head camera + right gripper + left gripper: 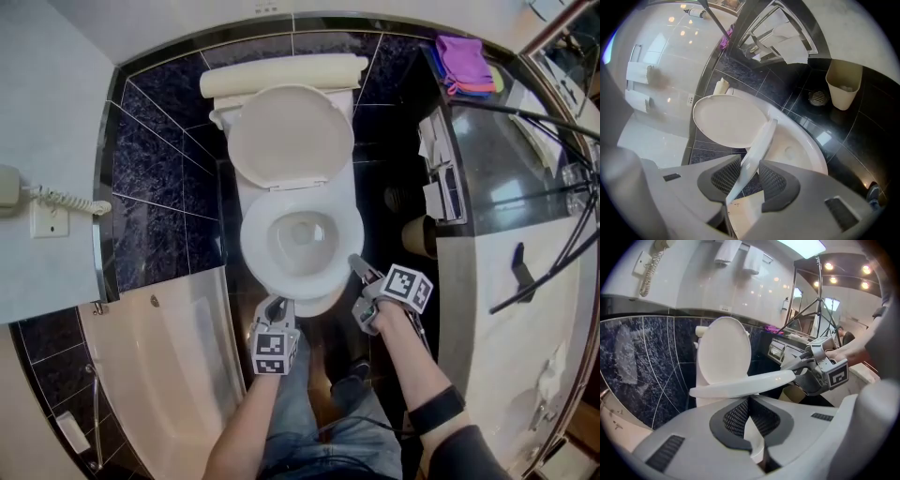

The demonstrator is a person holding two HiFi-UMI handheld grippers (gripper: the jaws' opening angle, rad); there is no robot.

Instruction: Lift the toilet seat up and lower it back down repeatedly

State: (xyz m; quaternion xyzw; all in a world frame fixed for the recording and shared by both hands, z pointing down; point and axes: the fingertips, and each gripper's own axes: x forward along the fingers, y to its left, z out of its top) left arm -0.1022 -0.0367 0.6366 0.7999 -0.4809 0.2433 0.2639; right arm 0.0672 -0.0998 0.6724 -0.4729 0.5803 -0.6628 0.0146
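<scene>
The white toilet has its lid (pixel 291 136) upright against the tank. Its seat (pixel 249 239) is tilted up off the bowl (pixel 302 234). My right gripper (pixel 359 269) is at the seat's front right rim. In the right gripper view the seat (pixel 759 145) runs edge-on between the pads, and the right gripper (pixel 750 171) is shut on it. My left gripper (pixel 276 307) is at the seat's front edge. In the left gripper view its tips (pixel 749 401) meet just under the raised seat (pixel 745 384), holding nothing. The right gripper (pixel 794 369) shows at the seat's far end.
A bathtub (pixel 159 375) lies at the left, and a wall phone (pixel 9 187) hangs above it. A counter at the right carries folded coloured cloths (pixel 464 61) and black tripod legs (pixel 534 112). A beige bin (pixel 843 84) and a floor drain (pixel 817 97) are beside the toilet.
</scene>
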